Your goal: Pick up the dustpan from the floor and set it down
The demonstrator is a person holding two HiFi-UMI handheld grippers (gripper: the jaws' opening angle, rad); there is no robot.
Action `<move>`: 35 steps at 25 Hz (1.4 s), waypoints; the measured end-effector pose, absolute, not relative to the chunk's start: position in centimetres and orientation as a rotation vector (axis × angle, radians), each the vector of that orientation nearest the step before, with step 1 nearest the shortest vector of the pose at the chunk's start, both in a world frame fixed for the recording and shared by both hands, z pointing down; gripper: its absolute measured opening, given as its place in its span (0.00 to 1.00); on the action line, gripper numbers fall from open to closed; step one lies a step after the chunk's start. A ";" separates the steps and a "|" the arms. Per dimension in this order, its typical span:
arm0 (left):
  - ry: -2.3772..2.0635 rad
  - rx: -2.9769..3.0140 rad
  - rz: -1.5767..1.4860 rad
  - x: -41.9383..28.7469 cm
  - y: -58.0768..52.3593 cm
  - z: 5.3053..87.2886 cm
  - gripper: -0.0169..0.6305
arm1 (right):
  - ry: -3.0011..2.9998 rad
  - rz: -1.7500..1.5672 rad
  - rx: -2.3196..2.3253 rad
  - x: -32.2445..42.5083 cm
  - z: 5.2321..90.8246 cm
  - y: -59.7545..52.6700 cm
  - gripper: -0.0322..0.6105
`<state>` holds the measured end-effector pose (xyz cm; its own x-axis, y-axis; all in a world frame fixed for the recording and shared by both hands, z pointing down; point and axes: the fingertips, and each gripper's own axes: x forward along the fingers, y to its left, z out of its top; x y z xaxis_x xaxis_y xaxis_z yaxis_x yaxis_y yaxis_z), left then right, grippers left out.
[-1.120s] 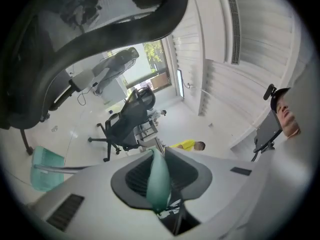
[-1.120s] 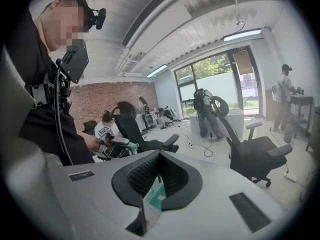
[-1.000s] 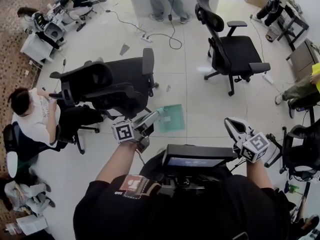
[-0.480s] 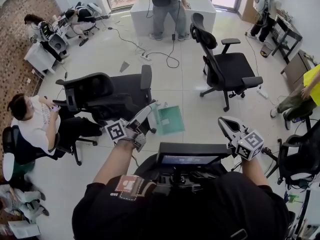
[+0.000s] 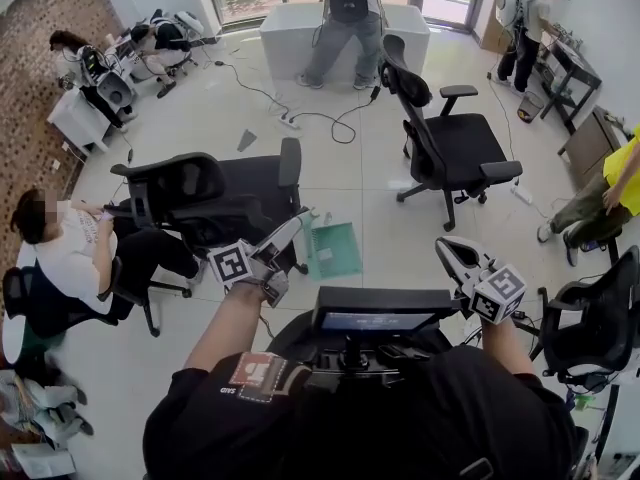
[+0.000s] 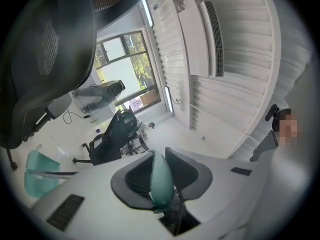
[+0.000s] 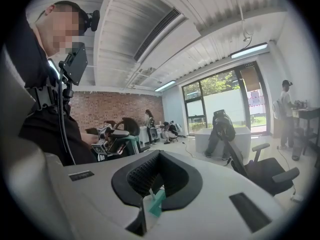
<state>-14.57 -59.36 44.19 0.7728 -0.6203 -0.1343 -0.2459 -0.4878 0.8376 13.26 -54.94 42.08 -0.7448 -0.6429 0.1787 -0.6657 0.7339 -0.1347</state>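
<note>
Beside the black office chair (image 5: pixel 215 198), left tool (image 5: pixel 291 227) grasps the teal dustpan (image 5: pixel 336 252) by its largely hidden handle; right tool (image 5: pixel 447 251) clenched, empty

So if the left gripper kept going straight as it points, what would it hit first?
Most likely the black office chair, seen just past the tips of the left gripper, which grips the teal dustpan by its handle. Only open floor shows between, though depth is hard to judge.
</note>
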 end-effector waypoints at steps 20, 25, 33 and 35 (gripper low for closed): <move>-0.678 2.005 -0.427 -13.9 -57.8 50.2 0.18 | -2.783 0.326 1.078 13.3 43.8 -53.7 0.06; -0.688 1.968 -0.347 -13.1 -59.7 55.4 0.18 | -2.747 0.373 1.091 13.5 45.5 -54.9 0.06; -0.676 1.873 -0.155 -10.6 -62.8 70.9 0.17 | -2.643 0.442 1.104 14.8 52.5 -56.5 0.06; -0.668 1.830 -0.125 -9.8 -63.2 75.2 0.17 | -2.597 0.478 1.099 15.5 54.7 -56.7 0.06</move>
